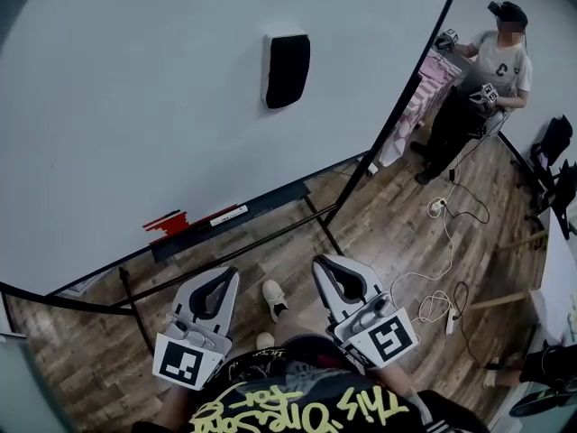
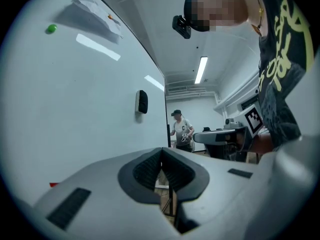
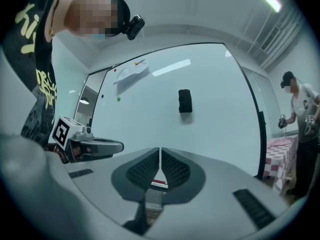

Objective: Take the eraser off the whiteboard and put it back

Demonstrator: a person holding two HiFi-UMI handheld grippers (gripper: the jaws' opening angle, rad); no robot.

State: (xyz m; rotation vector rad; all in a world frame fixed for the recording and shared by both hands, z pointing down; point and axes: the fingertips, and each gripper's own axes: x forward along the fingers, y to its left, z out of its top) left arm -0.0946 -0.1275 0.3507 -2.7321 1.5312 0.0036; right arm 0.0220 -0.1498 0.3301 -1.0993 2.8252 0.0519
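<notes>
Head view: the black eraser (image 1: 288,70) sits on the whiteboard (image 1: 135,115) at twelve o'clock, with the left gripper (image 1: 223,276) and right gripper (image 1: 326,267) low at six, well apart from it.
Left gripper view: jaws together, empty.
Right gripper view: jaws together on nothing, with the eraser at one o'clock, probably lined up for the reach.

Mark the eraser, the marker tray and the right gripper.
eraser (image 1: 287,70), head view, middle of its black body.
marker tray (image 1: 270,202), head view, bare stretch of the ledge.
right gripper (image 3: 160,153), right gripper view, where its shut jaws meet.

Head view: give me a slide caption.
Left gripper and right gripper, both shut and empty, face the eraser on the whiteboard.
</notes>
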